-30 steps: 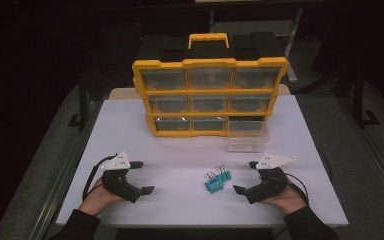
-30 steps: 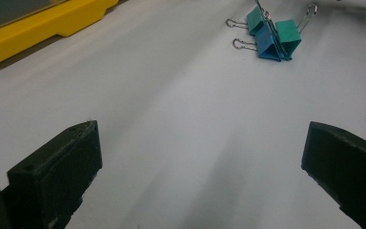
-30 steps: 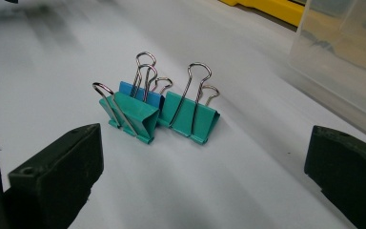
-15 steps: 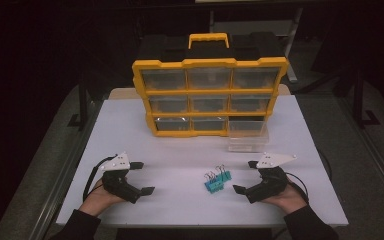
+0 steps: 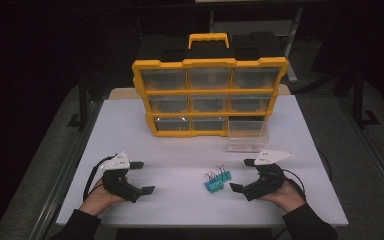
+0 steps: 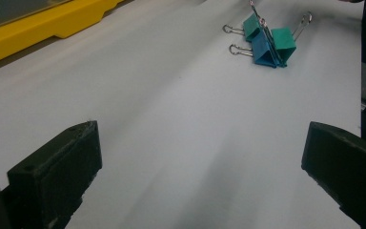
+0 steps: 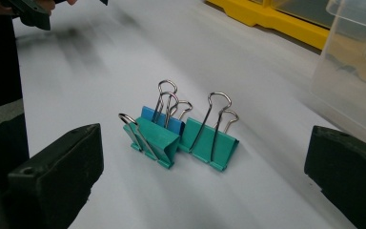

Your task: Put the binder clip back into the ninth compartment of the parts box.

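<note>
A small cluster of binder clips (image 7: pixel 181 136) has smooth, painted-looking teal and blue bodies with a soft sheen, and thin looped handles of bright, shiny wire. They rest on a white surface (image 5: pixel 180 150) that looks smooth and matt, like laminate. The left tool (image 5: pixel 139 177) and right tool (image 5: pixel 244 175) have jaws of matt black plastic with a slightly grainy face; each carries a pale, flat, matt plate on top. The organiser (image 5: pixel 210 95) has a glossy yellow plastic frame with clear plastic drawers. One loose drawer (image 5: pixel 248 135) of clear, glossy plastic stands on the surface. The person's sleeves look like dark, matt cloth.
</note>
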A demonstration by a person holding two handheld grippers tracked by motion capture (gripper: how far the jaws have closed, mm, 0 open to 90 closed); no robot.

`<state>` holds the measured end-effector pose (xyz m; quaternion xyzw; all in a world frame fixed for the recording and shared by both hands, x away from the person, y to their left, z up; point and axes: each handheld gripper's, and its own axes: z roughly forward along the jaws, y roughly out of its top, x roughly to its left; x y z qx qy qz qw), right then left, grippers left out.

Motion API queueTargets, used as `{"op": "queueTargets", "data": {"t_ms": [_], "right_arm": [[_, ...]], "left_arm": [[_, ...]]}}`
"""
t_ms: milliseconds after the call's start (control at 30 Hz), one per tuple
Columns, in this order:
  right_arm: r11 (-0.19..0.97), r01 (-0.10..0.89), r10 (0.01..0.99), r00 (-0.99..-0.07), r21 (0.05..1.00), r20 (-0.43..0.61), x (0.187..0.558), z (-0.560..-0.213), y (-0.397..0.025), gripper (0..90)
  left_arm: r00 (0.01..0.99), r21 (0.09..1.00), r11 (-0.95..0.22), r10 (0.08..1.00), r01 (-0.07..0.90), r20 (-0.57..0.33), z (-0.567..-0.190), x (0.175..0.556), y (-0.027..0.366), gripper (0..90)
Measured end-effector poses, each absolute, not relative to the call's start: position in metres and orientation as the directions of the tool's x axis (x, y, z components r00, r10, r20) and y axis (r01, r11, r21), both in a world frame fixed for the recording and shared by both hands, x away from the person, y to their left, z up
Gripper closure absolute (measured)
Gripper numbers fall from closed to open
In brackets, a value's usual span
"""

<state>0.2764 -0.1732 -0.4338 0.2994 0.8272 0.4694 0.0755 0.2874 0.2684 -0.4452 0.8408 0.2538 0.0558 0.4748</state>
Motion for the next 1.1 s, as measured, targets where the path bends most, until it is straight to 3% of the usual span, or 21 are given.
{"op": "queueTargets", "data": {"t_ms": [1100], "right_arm": [[0.371, 0.411, 0.520, -0.835, 0.833, 0.180, 0.286, -0.429, -0.149, 0.0]], "left_arm": [[0.861, 0.819, -0.428, 0.486, 0.383, -0.148, -0.445, 0.287, 0.268, 0.0]]}}
